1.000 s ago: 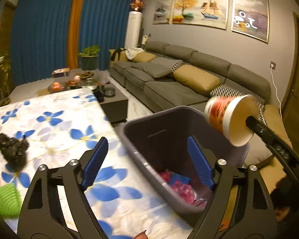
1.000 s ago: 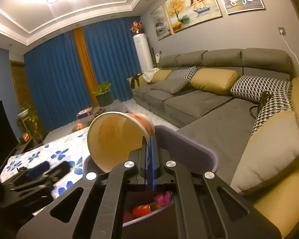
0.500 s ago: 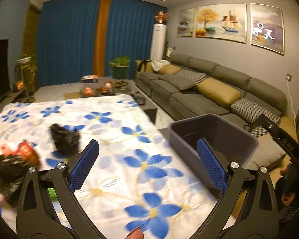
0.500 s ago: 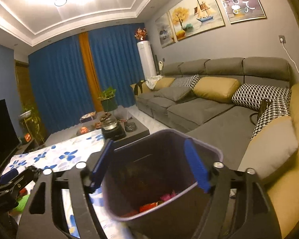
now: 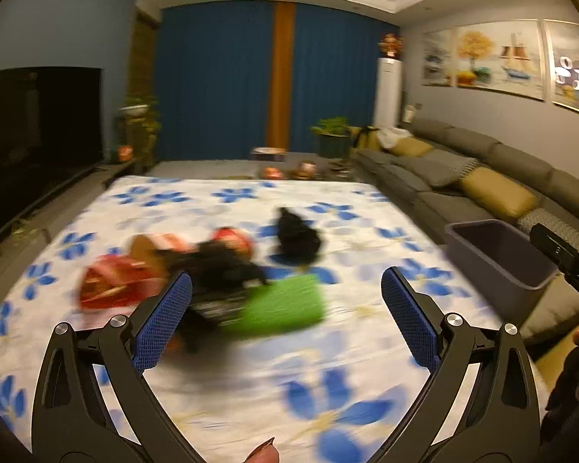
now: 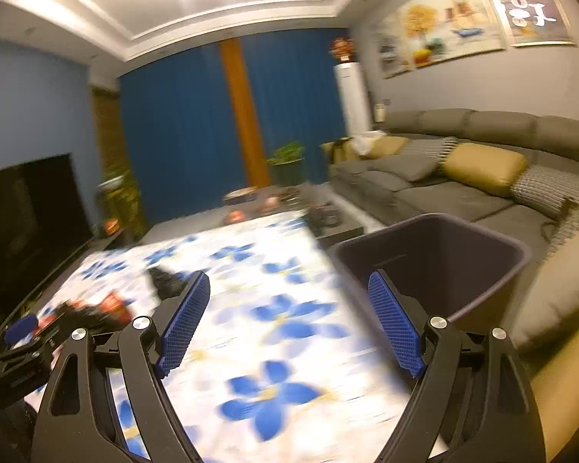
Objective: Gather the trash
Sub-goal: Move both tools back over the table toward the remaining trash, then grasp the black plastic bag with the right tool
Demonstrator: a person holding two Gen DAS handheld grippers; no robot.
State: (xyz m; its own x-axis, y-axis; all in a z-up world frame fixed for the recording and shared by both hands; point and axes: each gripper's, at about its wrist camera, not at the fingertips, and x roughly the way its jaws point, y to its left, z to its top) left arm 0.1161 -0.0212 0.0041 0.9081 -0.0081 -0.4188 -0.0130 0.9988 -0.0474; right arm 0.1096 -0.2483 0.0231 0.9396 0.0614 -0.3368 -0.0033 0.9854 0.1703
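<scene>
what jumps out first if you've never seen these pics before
The white cloth with blue flowers fills the middle of both views, with a blurred trash pile on its left part: a green piece, black clumps and red packets. A grey bin stands at the cloth's right edge, by the sofa. Both grippers, left and right, are open and empty.

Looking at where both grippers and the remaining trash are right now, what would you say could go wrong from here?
1. The trash lies bunched: the black clump overlaps the green piece and red cups, so the open left gripper may grab several or knock one away.
2. The bin stands off the floral cloth's edge; a drop could miss.
3. The right gripper, jaws just opened and empty, could collide with the left near the pile.
</scene>
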